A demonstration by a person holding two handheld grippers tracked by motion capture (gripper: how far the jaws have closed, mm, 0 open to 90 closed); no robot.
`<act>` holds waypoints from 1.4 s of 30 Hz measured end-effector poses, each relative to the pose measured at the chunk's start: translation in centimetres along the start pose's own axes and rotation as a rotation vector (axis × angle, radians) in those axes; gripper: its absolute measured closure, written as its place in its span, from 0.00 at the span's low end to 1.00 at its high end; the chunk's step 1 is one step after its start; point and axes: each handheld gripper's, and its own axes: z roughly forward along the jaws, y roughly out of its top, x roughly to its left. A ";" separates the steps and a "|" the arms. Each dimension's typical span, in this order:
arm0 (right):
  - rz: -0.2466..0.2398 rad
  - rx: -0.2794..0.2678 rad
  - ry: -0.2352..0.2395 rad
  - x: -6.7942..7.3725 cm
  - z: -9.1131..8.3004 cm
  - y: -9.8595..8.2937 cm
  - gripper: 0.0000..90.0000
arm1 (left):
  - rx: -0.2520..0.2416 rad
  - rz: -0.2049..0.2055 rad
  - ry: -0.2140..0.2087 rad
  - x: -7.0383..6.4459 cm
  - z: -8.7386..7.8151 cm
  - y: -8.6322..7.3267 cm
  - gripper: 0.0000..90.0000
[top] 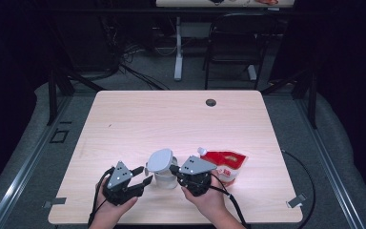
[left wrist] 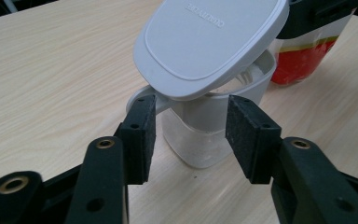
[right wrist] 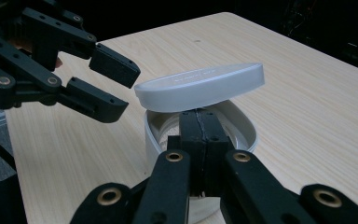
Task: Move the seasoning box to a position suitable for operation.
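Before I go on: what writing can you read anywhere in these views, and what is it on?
Lid of the white container: raised lettering, seen upside down in the left gripper view, too faint to read with certainty.
Red pouch: printed label, too small and blurred to read.
Nothing else readable.

Both grippers, left gripper (top: 142, 177) and right gripper (top: 173, 169), are matte black with brass-ringed pivot holes, grey three-cornered top plates and trailing black cables.
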 end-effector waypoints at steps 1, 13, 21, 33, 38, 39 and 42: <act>0.000 0.001 0.000 0.0 0.0 0.0 1.00 | -0.001 0.004 0.004 0.0 0.1 0.0 0.57; -0.004 -0.006 -0.001 0.1 -0.1 0.3 1.00 | -0.001 0.029 0.040 -0.6 1.0 0.5 0.53; -0.009 -0.008 0.000 0.2 -0.1 0.4 0.99 | -0.020 0.019 0.053 -0.7 1.1 0.6 0.57; -0.013 -0.006 -0.005 0.3 0.0 0.1 0.98 | -0.049 0.026 0.065 -0.7 0.6 0.5 0.60; -0.011 0.000 -0.012 0.2 0.0 -0.2 0.97 | -0.048 0.034 0.060 -0.5 0.5 0.5 0.65; -0.014 0.006 -0.014 0.2 0.1 -0.3 0.97 | -0.051 0.033 0.061 -0.5 0.5 0.5 0.66; -0.007 0.009 -0.017 0.1 0.2 -0.5 0.97 | -0.049 0.030 0.053 -0.3 0.4 0.4 0.69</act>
